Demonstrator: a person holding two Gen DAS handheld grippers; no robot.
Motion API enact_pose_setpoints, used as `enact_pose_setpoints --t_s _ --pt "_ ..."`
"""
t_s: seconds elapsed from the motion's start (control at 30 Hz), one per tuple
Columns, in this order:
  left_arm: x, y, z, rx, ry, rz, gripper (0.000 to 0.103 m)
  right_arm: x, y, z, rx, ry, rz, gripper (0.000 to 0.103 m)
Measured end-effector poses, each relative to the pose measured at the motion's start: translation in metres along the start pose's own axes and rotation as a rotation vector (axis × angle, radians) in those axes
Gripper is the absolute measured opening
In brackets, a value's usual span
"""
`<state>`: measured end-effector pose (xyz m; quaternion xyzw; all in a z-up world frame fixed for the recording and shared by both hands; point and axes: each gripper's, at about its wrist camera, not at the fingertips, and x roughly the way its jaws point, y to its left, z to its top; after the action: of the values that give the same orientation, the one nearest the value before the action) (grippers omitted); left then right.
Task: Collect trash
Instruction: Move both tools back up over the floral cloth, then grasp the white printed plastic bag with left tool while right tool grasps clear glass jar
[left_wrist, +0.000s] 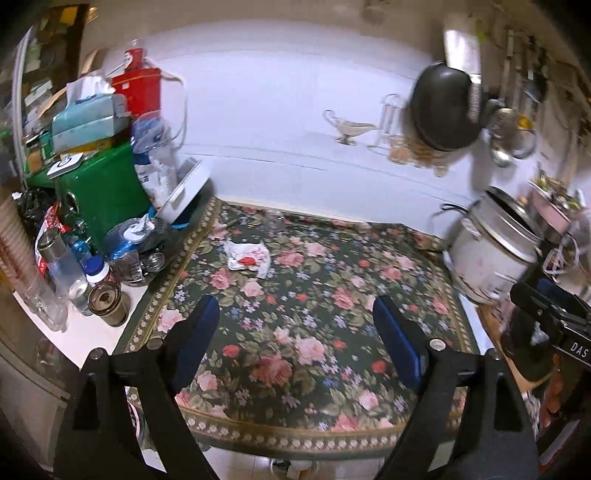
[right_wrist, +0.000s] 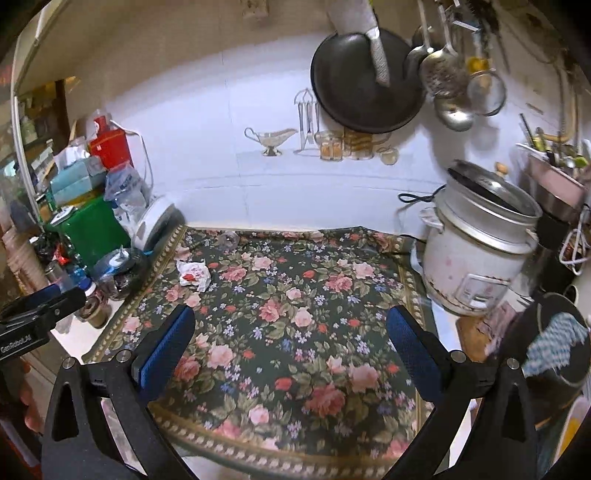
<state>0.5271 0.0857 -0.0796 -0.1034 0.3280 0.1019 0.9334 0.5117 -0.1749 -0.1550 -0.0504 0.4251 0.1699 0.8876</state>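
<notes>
Here the floral tablecloth (right_wrist: 295, 314) covers most of the counter and sets the scene, with clutter crowding both of its ends. At the right end stands a white rice cooker (right_wrist: 476, 254), its lid tilted ajar; at the left a green box (right_wrist: 92, 229) carries a tissue box and a red container. Above, a black pan (right_wrist: 365, 81) hangs on the white tiled wall.

Both tools hover over the near part of the cloth. The right gripper (right_wrist: 291, 347) has its blue pads set wide apart with nothing between them, and the left gripper (left_wrist: 295, 332) likewise stands open and empty.

The trash itself is small: a crumpled wrapper (left_wrist: 248, 255), white with red print, lying on the cloth toward the far left, near the clutter but clear of it. A clear item behind it (too blurred to identify) may be trash too.

The wrapper looks light, soft and crushable, so it should compress easily. A pinch across its raised, bunched middle seems the surest hold; the flat edges would likely slip.
</notes>
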Motion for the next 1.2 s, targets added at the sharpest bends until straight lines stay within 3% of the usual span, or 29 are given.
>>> enact_pose_setpoints --t_s 0.2,0.33,0.4,0.67,0.83,0.97,1.2 --pt "0.047 0.019 0.016 -0.002 0.038 0.041 0.087 0.046 0.011 0.022 0.010 0.039 0.004 0.103" --pt "0.091 0.040 0.030 0.010 0.073 0.005 0.089 0.078 0.023 0.035 0.019 0.066 -0.015 0.103" --pt "0.115 0.050 0.036 0.025 0.095 -0.006 0.089 0.097 0.033 0.043 0.011 0.079 -0.067 0.103" --pt "0.249 0.094 0.036 0.038 0.298 -0.050 0.089 0.176 0.059 0.062 -0.034 0.119 -0.161 0.102" --pt "0.313 0.110 0.046 -0.007 0.342 -0.106 0.089 0.232 0.059 0.061 0.047 0.196 -0.115 0.101" --pt "0.356 0.110 0.053 -0.005 0.352 -0.114 0.089 0.274 0.062 0.065 0.070 0.255 -0.063 0.094" --pt "0.404 0.104 0.039 0.080 0.404 -0.103 0.086 0.337 0.089 0.077 0.011 0.268 0.021 0.088"
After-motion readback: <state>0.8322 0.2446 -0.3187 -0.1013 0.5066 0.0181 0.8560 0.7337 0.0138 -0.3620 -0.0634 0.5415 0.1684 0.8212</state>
